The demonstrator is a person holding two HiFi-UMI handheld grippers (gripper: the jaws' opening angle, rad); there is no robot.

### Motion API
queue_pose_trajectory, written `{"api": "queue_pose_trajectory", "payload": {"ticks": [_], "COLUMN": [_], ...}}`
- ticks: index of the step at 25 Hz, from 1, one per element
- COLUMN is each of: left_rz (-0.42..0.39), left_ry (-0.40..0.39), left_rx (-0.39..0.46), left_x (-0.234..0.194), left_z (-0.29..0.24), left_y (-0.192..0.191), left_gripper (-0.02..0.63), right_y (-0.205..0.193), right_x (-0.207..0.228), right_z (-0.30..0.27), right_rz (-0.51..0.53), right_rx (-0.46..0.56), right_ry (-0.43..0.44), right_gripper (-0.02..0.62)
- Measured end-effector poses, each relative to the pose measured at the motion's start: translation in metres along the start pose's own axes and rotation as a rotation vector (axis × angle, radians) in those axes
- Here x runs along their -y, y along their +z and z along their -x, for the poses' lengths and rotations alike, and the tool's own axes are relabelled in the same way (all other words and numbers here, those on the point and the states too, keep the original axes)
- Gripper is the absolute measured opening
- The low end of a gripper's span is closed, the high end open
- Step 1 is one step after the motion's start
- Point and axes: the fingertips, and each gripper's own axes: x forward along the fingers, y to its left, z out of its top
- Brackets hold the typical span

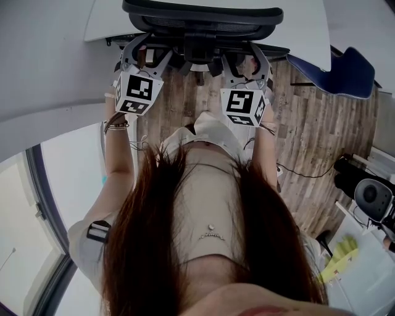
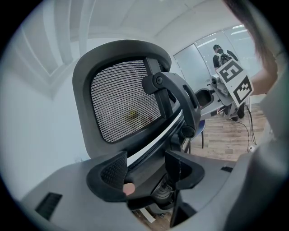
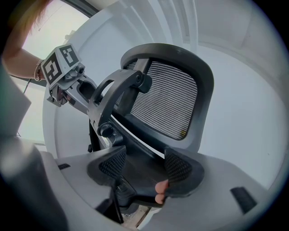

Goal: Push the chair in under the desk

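Note:
In the head view a black mesh office chair (image 1: 203, 18) stands just ahead of me, partly under the white desk (image 1: 305, 31). My left gripper (image 1: 148, 54) and right gripper (image 1: 247, 62) both reach onto its upper back, side by side. In the left gripper view the jaws (image 2: 146, 173) close round the black back frame below the mesh headrest (image 2: 122, 106). The right gripper view shows the same from the other side: its jaws (image 3: 144, 169) clasp the frame under the headrest (image 3: 165, 103). A fingertip shows by each gripper's jaws.
A blue chair (image 1: 336, 71) stands at the right on the wooden floor (image 1: 308, 129). Cables and a black device (image 1: 370, 191) lie at the far right. A pale wall (image 1: 49, 62) and window are at the left. A person (image 2: 221, 52) stands far off by glass panels.

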Motion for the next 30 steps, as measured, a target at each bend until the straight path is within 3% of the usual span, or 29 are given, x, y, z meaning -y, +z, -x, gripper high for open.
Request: {"api": "queue_pose_trajectory", "payload": {"ticks": [30], "left_rz": [0.006], "left_ry": [-0.004], "left_rx": [0.004], "left_x": [-0.028], "left_z": [-0.020], "left_y": [-0.004], "left_gripper": [0.257], "right_y": [0.010], "right_x": [0.002], "right_z": [-0.028], "right_rz": [-0.002], "right_rx": [0.004], "right_ry": [0.001], "right_gripper": [0.275]}}
